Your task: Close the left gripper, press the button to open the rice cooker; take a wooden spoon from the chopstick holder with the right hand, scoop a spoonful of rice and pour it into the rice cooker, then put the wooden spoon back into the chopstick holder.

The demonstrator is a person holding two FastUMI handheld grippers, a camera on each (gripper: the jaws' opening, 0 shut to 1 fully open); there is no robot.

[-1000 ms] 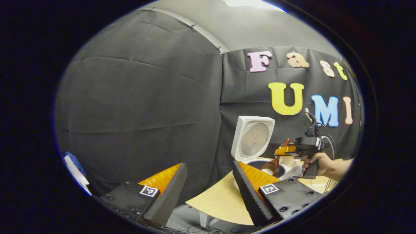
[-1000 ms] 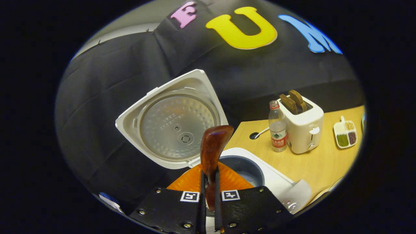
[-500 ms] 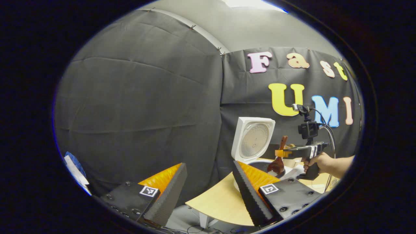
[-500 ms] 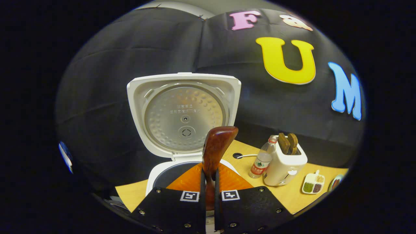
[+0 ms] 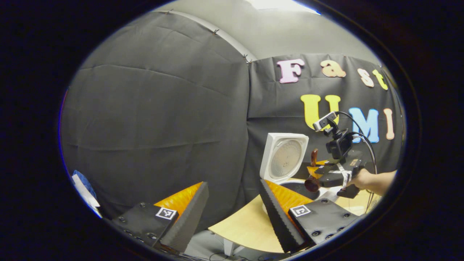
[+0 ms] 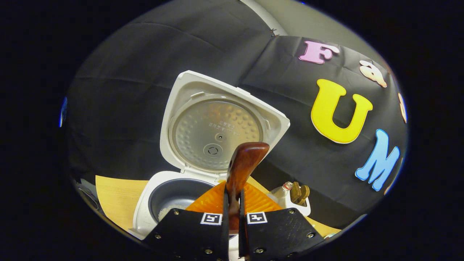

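The inside of the rice cooker [image 6: 174,195] lid [image 6: 217,134] carries a few lines of small pressed writing above its centre vent, too small to read. Each finger of both tools bears a square black-and-white marker tag.

In the right gripper view, the right gripper [image 6: 232,224] has its fingers narrow, pressed together on the handle of the wooden spoon [image 6: 243,166]. The glossy red-brown handle rises from between them and ends in a rounded, flat tip in front of the raised lid. The bowl of the spoon is hidden below the fingers here. In the left gripper view the spoon [image 5: 312,181] shows held in the far tool, its dark round bowl hanging low just above the cooker's opening, the handle pointing up. A hand [image 5: 362,179] grips that tool's black handle.

The cooker stands open, lid upright at the back, with a grey dimpled inner plate. Its dark inner pot [image 6: 170,197] holds a small patch of white rice at the bottom. The cooker sits near the rounded edge of the pale wooden desk [image 5: 243,224], with bare desk in front of it and to its left side. Behind it, just beside the wall cloth, stand a clear bottle [image 6: 281,190] and a white toaster [image 6: 299,203] with two brown slices.

The left gripper [image 5: 232,214] hangs off the desk edge, fingers wide apart and holding nothing.
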